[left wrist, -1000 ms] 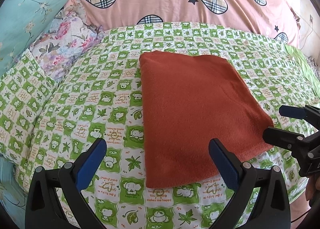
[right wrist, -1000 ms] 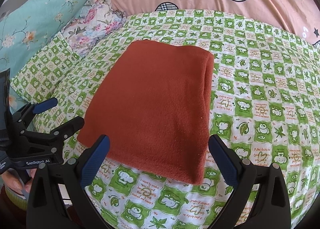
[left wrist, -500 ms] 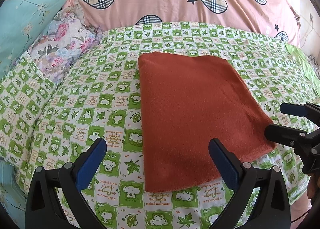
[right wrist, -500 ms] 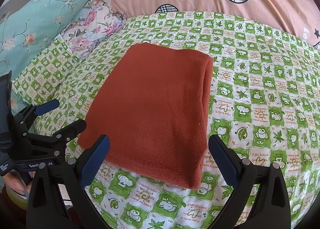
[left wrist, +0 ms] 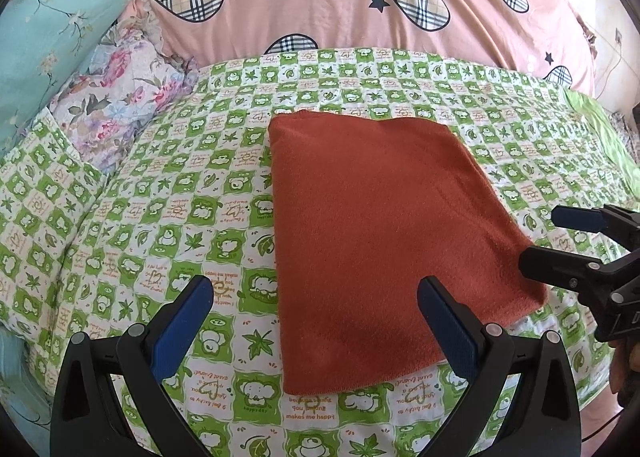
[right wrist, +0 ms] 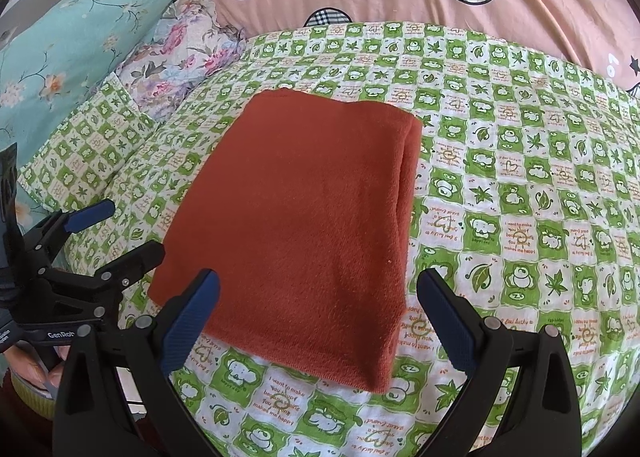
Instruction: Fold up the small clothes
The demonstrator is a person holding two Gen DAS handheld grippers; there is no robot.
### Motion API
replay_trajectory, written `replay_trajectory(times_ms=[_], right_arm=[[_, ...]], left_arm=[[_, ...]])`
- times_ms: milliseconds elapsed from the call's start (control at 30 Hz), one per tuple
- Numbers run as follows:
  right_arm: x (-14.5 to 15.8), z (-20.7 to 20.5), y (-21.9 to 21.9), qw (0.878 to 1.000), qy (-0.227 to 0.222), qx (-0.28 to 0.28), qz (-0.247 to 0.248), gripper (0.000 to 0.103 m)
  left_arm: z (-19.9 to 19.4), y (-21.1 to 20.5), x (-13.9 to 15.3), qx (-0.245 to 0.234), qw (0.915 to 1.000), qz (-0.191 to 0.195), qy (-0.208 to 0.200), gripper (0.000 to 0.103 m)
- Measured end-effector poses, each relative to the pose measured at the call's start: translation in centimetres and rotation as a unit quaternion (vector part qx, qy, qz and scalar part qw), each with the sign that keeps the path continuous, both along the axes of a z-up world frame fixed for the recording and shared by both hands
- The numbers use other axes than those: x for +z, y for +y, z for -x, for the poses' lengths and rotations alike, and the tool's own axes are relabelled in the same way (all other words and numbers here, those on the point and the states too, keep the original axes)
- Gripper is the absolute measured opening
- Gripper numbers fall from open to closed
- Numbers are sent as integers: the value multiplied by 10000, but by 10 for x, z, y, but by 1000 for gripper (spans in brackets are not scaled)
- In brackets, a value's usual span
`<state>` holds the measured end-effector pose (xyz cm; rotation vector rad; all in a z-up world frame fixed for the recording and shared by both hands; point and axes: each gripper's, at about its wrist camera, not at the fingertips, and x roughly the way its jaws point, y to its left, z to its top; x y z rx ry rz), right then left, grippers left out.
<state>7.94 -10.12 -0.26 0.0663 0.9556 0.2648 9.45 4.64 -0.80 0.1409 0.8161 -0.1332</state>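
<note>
Rust-red cloth (left wrist: 384,233) lies folded flat on the bed, both claws spread wide and holding nothing.

The left gripper (left wrist: 316,317) hovers low with the cloth's near left corner just ahead, between its fingers and nearer the right one; the green checked sheet (left wrist: 168,217) is under its left finger. The right gripper (right wrist: 320,309) hovers the same way, the near edge of the cloth directly before it, the thick folded edge toward its right finger. I judge one fold is already made; the next move calls for pinching both near corners and carrying them over to the far edge.
</note>
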Motion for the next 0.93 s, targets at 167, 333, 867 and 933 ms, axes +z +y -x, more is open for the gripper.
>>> replay_trajectory(times_ms=[167, 333, 867, 933], right_arm=[[-3, -11, -3, 10000, 54, -27, -16, 99], [-6, -18, -4, 9999, 103, -12, -23, 99], [-7, -30, -4, 9999, 164, 23, -26, 99], [-8, -31, -5, 9998, 169, 19, -38, 99]], left_arm=[[-7, -1, 4, -6, 10000, -47, -66, 102], [-17, 3, 6, 54, 10000, 20, -16, 102], [-32, 4, 3, 117, 9998, 20, 130, 102], [-33, 3, 4, 118, 9999, 8, 126, 102]])
